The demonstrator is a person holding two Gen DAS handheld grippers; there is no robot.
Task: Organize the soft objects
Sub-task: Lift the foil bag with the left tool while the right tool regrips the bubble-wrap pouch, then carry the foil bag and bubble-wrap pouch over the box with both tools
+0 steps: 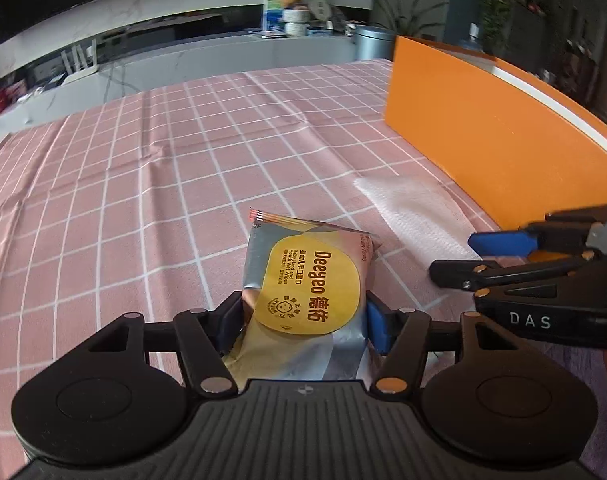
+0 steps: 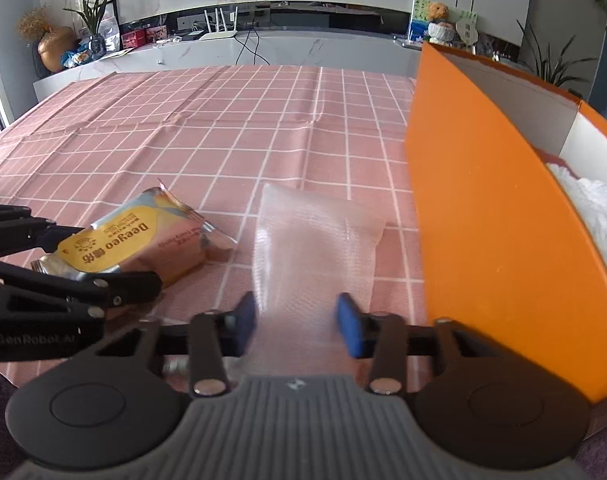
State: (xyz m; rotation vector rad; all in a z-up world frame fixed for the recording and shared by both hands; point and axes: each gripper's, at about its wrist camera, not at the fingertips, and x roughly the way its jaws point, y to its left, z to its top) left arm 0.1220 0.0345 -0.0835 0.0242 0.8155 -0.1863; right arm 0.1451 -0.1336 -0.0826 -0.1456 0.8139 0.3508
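Two soft items are shown on the pink checked surface point(image 2: 223, 128), each lying between the fingers of a different gripper. In the left wrist view, the wipes packet point(image 1: 303, 280) is seen at lower centre, its near end lying between the fingers of the left gripper point(image 1: 301, 326); the finger pads appear to touch its crumpled sides, so a grip on the packet is judged to be in place. Its long axis runs away from the fingers, toward the top of the frame.

In the right wrist view, the white mesh pouch point(image 2: 315, 240) is seen at centre, flat on the surface, its long axis also running away from the fingers of the right gripper point(image 2: 297, 326). The blue pads stand at either side of its near end with a little space to spare; the pouch is blurred there, and no contact can be made out, so these fingers are taken as open around it.

The orange box point(image 2: 483, 208) fills the right of both frames. The pouch lies just beside its wall and the packet farther left, so the right gripper is judged the nearer to the box.

Only the right wrist view looks into the box, where something white and crumpled point(image 2: 591, 208) is visible. Only the left wrist view shows the packet's near end between the left fingers.
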